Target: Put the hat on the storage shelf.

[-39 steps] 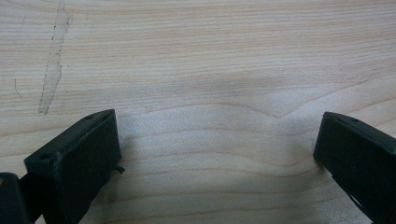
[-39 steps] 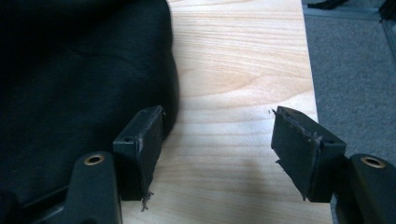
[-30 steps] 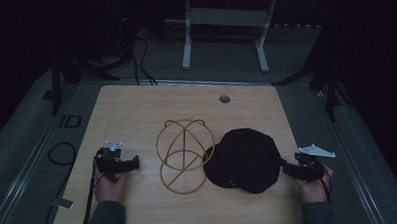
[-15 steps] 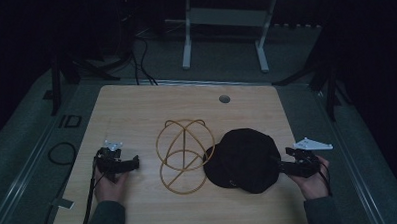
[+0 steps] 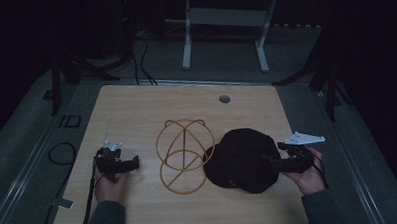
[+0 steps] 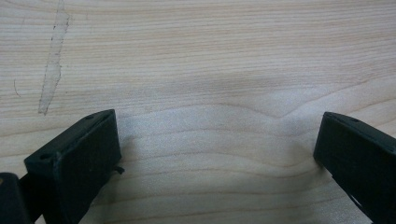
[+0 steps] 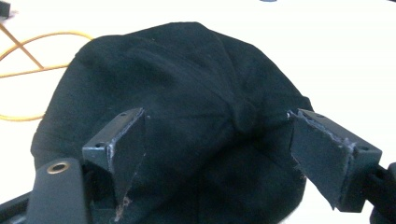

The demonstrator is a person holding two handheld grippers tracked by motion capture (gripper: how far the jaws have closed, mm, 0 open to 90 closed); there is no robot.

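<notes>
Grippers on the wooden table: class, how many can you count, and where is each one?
2. The left gripper sits near the table's front-left, jaws open over bare wood. The right gripper is at the front-right, jaws open against the black cap.

The black cap (image 7: 187,126) runs off the bottom edge of the right gripper view, so its near rim is cut away. There the yellow wire frame (image 7: 28,51) is cropped at the left edge. In the high view, the small metal bit on the cap's rim (image 5: 232,181) is too small to identify.
</notes>
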